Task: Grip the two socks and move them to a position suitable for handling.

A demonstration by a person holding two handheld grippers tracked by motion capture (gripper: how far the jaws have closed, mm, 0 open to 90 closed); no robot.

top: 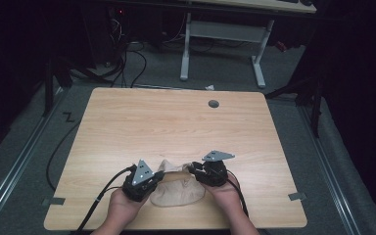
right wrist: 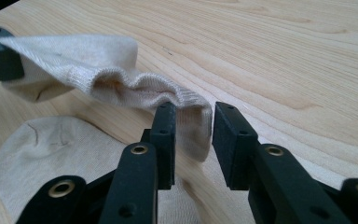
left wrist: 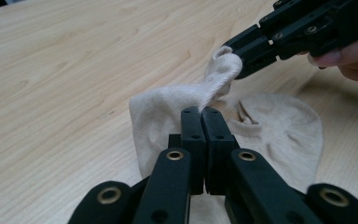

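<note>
High view: a beige sock (top: 176,188) is lying at the table's (top: 176,127) six o'clock edge, between the left gripper (top: 157,177) at eight o'clock of it and the right gripper (top: 194,170) at two o'clock. Left gripper view: the jaws are clenching on a fold of the sock (left wrist: 168,112); the right gripper (left wrist: 235,56) at one o'clock is pinching the lifted cuff. Right gripper view: the jaws are standing apart around the cuff edge (right wrist: 193,126), one pad touching it, grip not firm; a second sock (right wrist: 60,149) is lying flat at eight o'clock.
</note>
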